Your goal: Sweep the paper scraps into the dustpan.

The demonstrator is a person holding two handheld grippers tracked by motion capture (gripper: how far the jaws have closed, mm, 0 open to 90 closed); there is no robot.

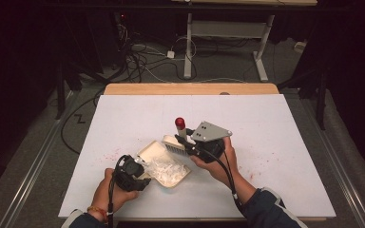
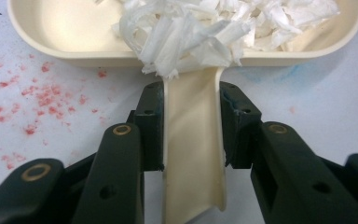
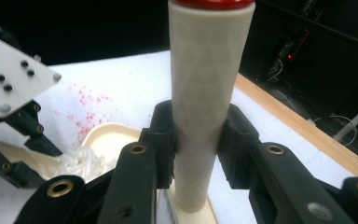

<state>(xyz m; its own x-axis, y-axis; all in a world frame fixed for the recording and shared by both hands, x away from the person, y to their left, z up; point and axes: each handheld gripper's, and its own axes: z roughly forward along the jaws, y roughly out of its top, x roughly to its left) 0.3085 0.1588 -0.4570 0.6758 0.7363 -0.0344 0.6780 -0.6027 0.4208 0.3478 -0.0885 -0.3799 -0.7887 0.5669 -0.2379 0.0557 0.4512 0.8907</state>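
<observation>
A cream dustpan (image 1: 148,151) lies on the white table, heaped with white paper shreds (image 1: 169,168). My left gripper (image 1: 141,174) is shut on the dustpan's handle (image 2: 193,154), with the pan's wall (image 2: 65,32) and the shreds (image 2: 205,28) just ahead of the jaws. My right gripper (image 1: 190,145) is shut on the upright cream handle (image 3: 209,93) of a red-tipped brush (image 1: 179,123). The brush's bristles (image 1: 175,148) rest at the pan's far edge. The dustpan (image 3: 107,137) sits low and to the left in the right gripper view.
Red specks (image 2: 42,98) are scattered on the white table sheet (image 1: 275,123) around the pan. A wooden table edge (image 1: 190,88) runs along the far side. Beyond it are cables and a desk frame (image 1: 188,47) on the floor. The other gripper (image 3: 14,116) is at the left.
</observation>
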